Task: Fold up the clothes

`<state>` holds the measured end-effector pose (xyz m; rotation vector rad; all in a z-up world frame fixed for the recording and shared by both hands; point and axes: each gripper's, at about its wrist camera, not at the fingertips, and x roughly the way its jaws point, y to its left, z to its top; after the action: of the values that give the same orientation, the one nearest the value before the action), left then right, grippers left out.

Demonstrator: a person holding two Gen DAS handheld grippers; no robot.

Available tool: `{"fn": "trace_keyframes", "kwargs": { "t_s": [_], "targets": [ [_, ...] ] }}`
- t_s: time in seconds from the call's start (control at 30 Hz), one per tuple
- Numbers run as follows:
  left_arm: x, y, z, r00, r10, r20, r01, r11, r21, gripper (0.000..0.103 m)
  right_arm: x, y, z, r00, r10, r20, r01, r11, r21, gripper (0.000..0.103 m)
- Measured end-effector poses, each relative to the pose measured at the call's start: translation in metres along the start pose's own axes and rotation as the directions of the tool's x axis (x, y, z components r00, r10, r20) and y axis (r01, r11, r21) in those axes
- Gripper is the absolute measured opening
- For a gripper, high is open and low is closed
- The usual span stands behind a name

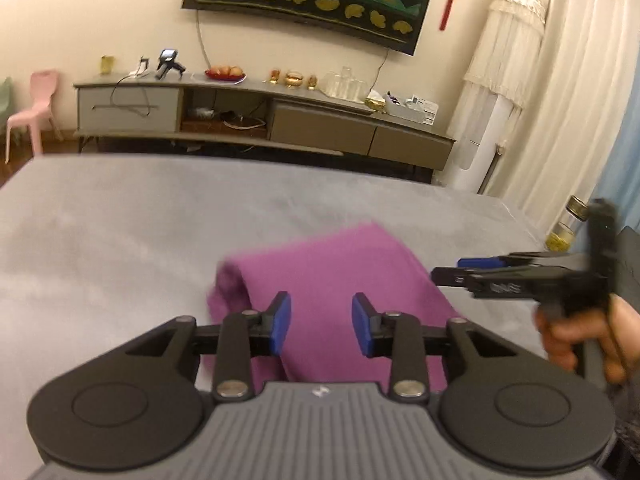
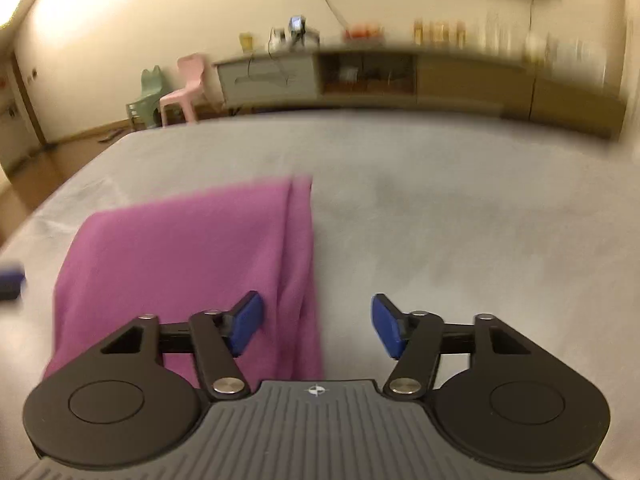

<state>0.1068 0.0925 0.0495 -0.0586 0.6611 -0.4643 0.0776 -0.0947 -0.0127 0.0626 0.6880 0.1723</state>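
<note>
Between folds: purple garment [image 2: 188,264] lying partly folded on the near grey bed [image 2: 440,220], left hand-held gripper [image 1: 321,326] and right hand-held gripper [image 2: 316,326] both open, empty, needing a fresh edge grip next.

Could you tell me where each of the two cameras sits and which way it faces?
Left wrist: sits on the left claw, looking forward over the purple cloth on the grey table toward the cabinet; its open blue pads show, plus the right claw and right hand.
Right wrist: sits on the right claw, facing the same way, the cloth's right edge between its open pads; the pink chair stands far left.
Shared: cloth, table, cabinet, chair.
</note>
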Motion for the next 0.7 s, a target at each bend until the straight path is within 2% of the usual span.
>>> {"fn": "trace_keyframes", "kwargs": {
  "t_s": [0.07,0.13,0.17,0.2,0.27,0.3,0.37,0.47,0.53,0.6,0.63,0.67,0.7],
  "targets": [
    [0.029,0.007,0.011,0.999,0.035,-0.022,-0.034,0.999,0.023,0.032,-0.002,0.011,0.017,0.997,0.044,0.064,-0.043,0.999,-0.030,0.062],
    [0.059,0.015,0.017,0.996,0.075,-0.054,-0.072,0.996,0.043,0.033,0.013,0.023,0.026,0.994,0.088,0.063,-0.082,0.993,-0.085,0.062],
    [0.073,0.020,0.012,0.991,0.101,-0.083,-0.099,0.995,0.024,0.033,0.021,0.029,0.031,0.992,0.109,0.061,-0.101,0.988,-0.113,0.059],
    [0.082,0.026,0.005,0.989,0.097,-0.111,-0.097,0.995,0.007,0.033,0.029,0.035,0.035,0.990,0.130,0.057,-0.120,0.983,-0.141,0.057],
    [0.094,0.038,-0.008,0.981,0.126,-0.145,-0.131,0.991,-0.024,0.037,0.068,0.029,0.034,0.992,0.111,-0.061,-0.119,0.983,-0.143,0.058],
    [0.095,0.045,-0.011,0.981,0.115,-0.156,-0.124,0.991,-0.050,0.038,0.072,0.019,0.030,0.988,0.139,-0.067,-0.145,0.984,-0.104,0.064],
    [0.092,0.051,-0.006,0.983,0.101,-0.153,-0.114,0.990,-0.082,0.037,0.075,-0.002,0.034,0.974,0.202,-0.104,-0.198,0.979,0.045,0.064],
    [0.071,0.036,0.007,0.986,0.139,-0.094,-0.143,0.989,-0.038,0.034,0.038,-0.020,0.034,0.987,0.151,-0.056,-0.142,0.981,0.133,0.053],
    [0.047,0.018,0.013,0.993,0.113,-0.033,-0.113,0.993,0.020,0.034,0.000,-0.032,0.026,0.986,0.164,0.008,-0.162,0.970,0.180,0.053],
    [0.029,-0.019,-0.003,0.999,0.026,-0.036,-0.019,0.982,0.187,0.041,-0.018,-0.031,0.014,0.986,0.163,0.024,-0.165,0.962,0.217,0.053],
    [0.020,-0.038,-0.011,0.999,-0.018,-0.044,0.029,0.963,0.269,0.048,-0.027,-0.031,0.007,0.986,0.166,0.026,-0.167,0.957,0.237,0.053],
    [0.010,-0.057,-0.020,0.997,-0.061,-0.056,0.076,0.934,0.349,0.049,-0.031,-0.033,0.000,0.985,0.173,0.027,-0.174,0.950,0.259,0.053],
    [0.010,-0.074,-0.037,0.996,-0.060,-0.065,0.082,0.899,0.430,0.049,-0.034,-0.035,-0.007,0.983,0.181,0.028,-0.181,0.942,0.282,0.053]
  ]
}}
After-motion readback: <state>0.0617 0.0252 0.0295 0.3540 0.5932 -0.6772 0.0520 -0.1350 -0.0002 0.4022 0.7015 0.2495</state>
